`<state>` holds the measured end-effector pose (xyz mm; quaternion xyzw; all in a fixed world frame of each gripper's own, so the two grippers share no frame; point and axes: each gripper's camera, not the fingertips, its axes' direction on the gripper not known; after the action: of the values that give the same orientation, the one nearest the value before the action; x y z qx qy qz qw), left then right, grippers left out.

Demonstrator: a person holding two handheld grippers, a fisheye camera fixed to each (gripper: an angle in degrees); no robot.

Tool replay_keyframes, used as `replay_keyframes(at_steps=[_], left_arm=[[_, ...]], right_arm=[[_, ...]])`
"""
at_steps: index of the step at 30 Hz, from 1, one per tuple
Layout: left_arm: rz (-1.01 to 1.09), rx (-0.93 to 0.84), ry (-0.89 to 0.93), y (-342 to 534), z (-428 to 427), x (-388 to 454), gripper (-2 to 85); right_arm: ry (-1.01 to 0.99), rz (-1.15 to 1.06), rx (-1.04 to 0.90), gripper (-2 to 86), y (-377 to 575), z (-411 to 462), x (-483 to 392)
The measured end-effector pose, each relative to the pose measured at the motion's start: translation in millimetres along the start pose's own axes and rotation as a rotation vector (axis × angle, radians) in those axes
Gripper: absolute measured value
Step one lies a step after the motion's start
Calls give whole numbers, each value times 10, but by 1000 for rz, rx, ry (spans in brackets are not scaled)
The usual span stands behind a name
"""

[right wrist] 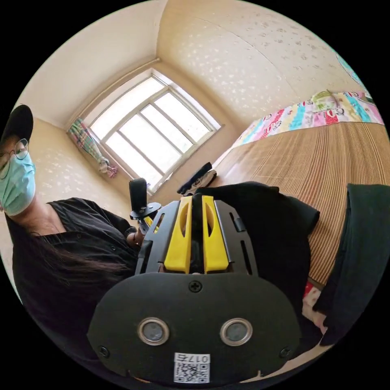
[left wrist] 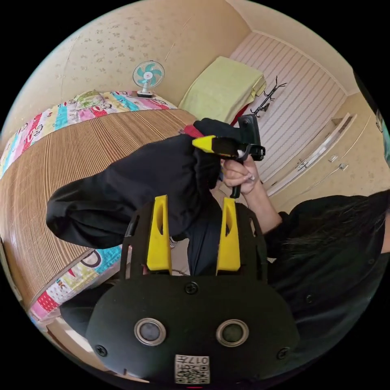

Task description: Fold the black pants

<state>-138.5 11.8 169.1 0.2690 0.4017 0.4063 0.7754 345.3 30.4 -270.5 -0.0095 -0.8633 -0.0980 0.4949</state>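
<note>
Two grippers are working the black pants, and I am reading each view from its left edge across.

In the left gripper view, the mat (left wrist: 61, 162) on the bed is running along the left, with a patterned sheet (left wrist: 61, 113) edging it and a fan (left wrist: 148, 77) standing at the far end. The pants (left wrist: 134, 187) are hanging in the air above the mat, bunched into a thick dark roll. My left gripper (left wrist: 194, 215) is sitting low in the middle with its yellow jaws spread apart; the left jaw's tip is lying against the cloth, but the two are not pinching it. Just above and to the right, the right gripper (left wrist: 211, 144) is biting the top edge of the pants, held by a hand (left wrist: 239, 174) (the person's dark sleeve is trailing off to the right).

In the right gripper view, the person is standing at the left, with a window (right wrist: 150, 130) behind. My right gripper (right wrist: 197, 201) is in the centre, its jaws pressed nearly together on a fold of the pants (right wrist: 276, 227), which are spreading out to the right over the mat (right wrist: 325, 162). Another dark cloth (right wrist: 361, 243) is lying at the far right edge.
</note>
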Motion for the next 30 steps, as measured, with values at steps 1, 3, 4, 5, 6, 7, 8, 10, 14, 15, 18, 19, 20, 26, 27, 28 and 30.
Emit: replay_keyframes(at_steps=[1,3,4,5,6,7,8,10,14,15,18,19,20,26,27,28,30], left_arm=[[-15,24,5,-11,-31,-16,181],[-122,158,-115,-21,-264,-132,153],[-151,179,-147,-20,-325,-182,119],[-155,234,-153,-1,-477,-264,50],[-131,275,-175,30,-609,-341,27],[-112,282,-182,43,-659,-386,16],[-118,271,-206,74,-731,-524,10],[-173,256,-194,142,-803,-789,3],[-299,272,-136,329,-881,-1301,-3],[-297,295,-104,341,-956,-1361,-3],[-194,289,-14,254,-1067,-1427,-3],[-184,287,5,237,-1074,-1444,-3],[-172,287,49,207,-1072,-1486,-3],[-319,290,71,232,-908,-1676,7],[-397,293,48,298,-867,-1720,12],[-451,299,39,351,-846,-1753,16],[-666,326,68,627,-743,-1903,49]], right_arm=[[-113,-27,-13,20,-179,119,-44],[-393,-97,-9,14,-394,329,-138],[-683,-122,3,11,-531,443,-170],[-768,-110,-3,10,-604,490,-173],[-778,-84,-42,11,-750,531,-189],[-625,-130,-75,12,-862,461,-240],[-509,-164,-78,14,-891,400,-265],[-5,-196,-55,25,-865,175,-214],[296,-47,-150,74,-596,96,317],[268,-11,-180,86,-474,105,482],[374,-63,-174,94,-302,137,582],[486,-118,-170,94,-304,175,573],[539,-145,-177,95,-312,207,581],[120,-129,-612,38,-230,968,1188],[-96,-149,-613,22,-82,1083,1195],[-165,-164,-576,15,98,1193,1160],[-88,-162,-544,9,367,1384,1086]])
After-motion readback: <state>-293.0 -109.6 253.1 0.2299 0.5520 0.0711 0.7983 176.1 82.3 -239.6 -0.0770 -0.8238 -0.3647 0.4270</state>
